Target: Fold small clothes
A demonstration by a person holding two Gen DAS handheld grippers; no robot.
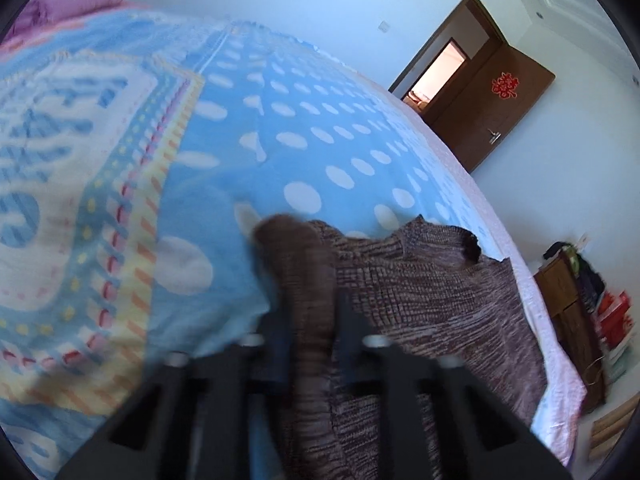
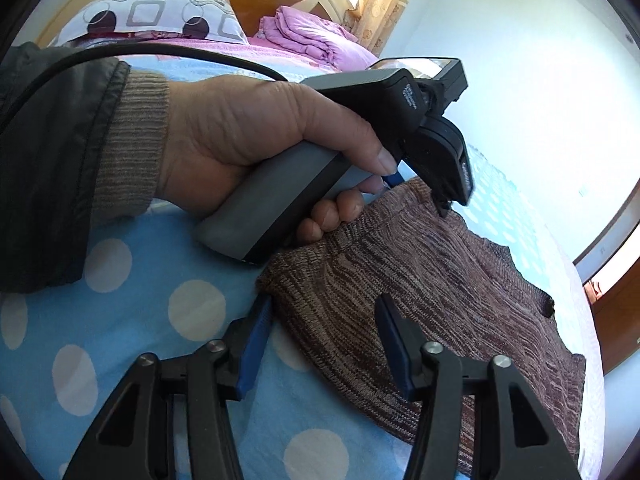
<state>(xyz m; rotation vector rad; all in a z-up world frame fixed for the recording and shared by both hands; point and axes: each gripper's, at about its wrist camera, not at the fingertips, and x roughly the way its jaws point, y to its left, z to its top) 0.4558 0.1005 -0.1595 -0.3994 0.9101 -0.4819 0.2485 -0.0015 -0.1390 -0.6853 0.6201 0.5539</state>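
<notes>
A brown knitted garment (image 1: 432, 296) lies on the blue polka-dot bedspread (image 1: 304, 140). My left gripper (image 1: 310, 304) is shut on a bunched edge of the garment, which sticks up between its fingers. In the right wrist view the garment (image 2: 420, 280) spreads to the right, and the hand-held left gripper (image 2: 444, 168) sits at its far edge. My right gripper (image 2: 324, 308) is open, its blue-padded fingers straddling the garment's near corner, low over the bedspread (image 2: 132, 320).
A folded pink quilt (image 2: 316, 36) and a patterned pillow (image 2: 160, 12) lie by the headboard. A brown door (image 1: 492, 108) stands open past the bed's far edge. A wooden cabinet (image 1: 568, 300) with clutter stands beside the bed.
</notes>
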